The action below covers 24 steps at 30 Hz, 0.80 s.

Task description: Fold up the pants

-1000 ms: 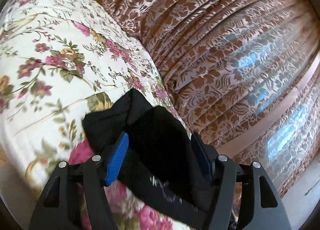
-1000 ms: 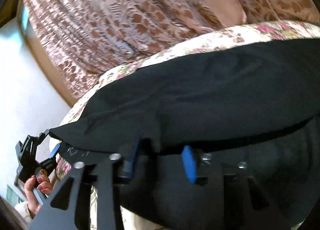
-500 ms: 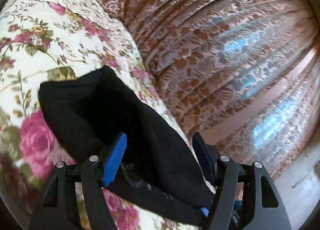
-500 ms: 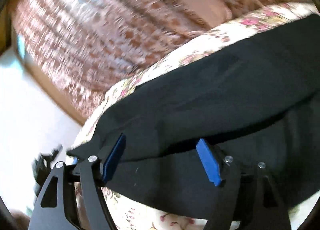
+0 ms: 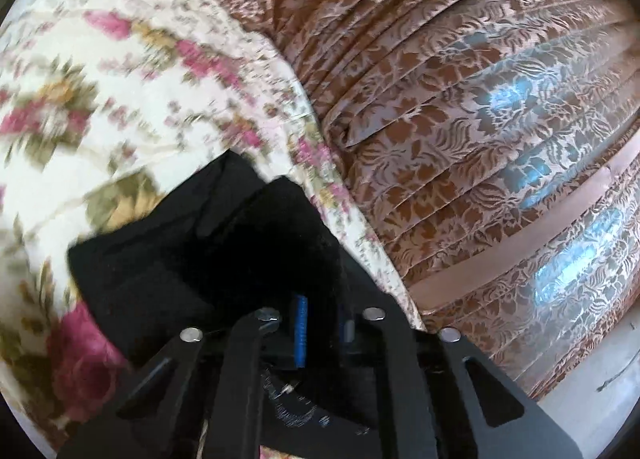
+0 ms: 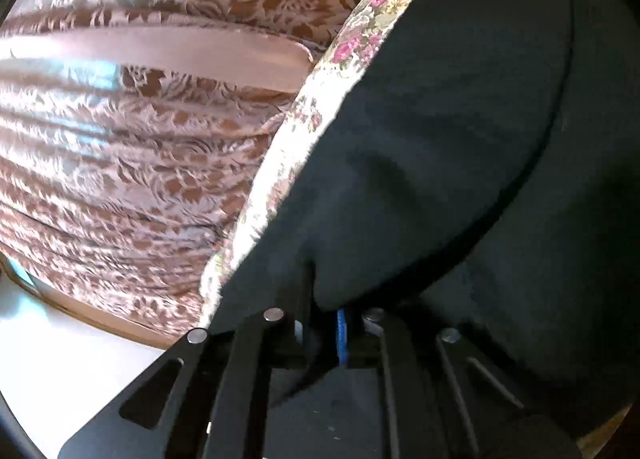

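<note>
Black pants, creased and bunched, on floral bedspread, pinched in both just-closed tongs.

both views heavy fisheye, black vignette in the corners, straight lines bowed toward the edges. daylight comes through the patterned curtain, backlit: bluish-white glare patches at right of the left wrist view and at left of the right wrist view. floral bedspread at left of the left wrist view is bright, nearly washed out, with strong motion blur; curtain there stays sharp. black pants read as a near-featureless dark mass, folds barely visible, right side of the right wrist view deep in shadow. curtain in that view softly blurred. white overexposed area at lower left.
</note>
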### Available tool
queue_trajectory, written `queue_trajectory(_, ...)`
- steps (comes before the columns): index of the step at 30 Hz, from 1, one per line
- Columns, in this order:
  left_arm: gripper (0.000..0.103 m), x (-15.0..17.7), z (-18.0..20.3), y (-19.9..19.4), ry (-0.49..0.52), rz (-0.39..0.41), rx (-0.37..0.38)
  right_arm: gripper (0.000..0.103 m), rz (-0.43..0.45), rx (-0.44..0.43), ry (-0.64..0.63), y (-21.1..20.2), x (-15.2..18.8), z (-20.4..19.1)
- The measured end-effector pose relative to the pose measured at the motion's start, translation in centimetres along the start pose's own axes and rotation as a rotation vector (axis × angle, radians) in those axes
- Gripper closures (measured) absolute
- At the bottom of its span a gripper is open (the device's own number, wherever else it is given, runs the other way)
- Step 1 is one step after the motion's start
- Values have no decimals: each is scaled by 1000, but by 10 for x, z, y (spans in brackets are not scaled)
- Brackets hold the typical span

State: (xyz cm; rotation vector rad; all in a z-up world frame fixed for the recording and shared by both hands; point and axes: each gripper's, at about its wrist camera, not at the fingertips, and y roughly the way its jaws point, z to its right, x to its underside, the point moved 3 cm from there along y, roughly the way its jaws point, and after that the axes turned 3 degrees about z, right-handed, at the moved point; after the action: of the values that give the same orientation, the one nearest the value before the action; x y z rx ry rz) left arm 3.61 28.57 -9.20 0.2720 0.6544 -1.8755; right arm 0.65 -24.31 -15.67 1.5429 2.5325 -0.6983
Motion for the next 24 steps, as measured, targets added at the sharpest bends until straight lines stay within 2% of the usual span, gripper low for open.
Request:
queue_trajectory(4,96,-26,19,-23,21,87,84,95,19,-87,-127,-27,6,-41)
queue_trajectory(6,96,-30,18,-33,22,104,94,96,8,-111,-175,-41,19,-50)
queue_trajectory(10,96,-12,-10,-40,31,53,18,96,-29,-39,-237,-48,43,-36)
queue_trajectory(15,96,17,-49,-40,47,15,-99,95,-97,70,-208,-30,67,8)
queue_trajectory(18,96,25,-61,-38,36,18,-113,98,-97,49,-163,-24,68,24)
queue_trajectory(24,96,27,-55,-37,88,35,-147,94,-81,64,-237,-23,72,20)
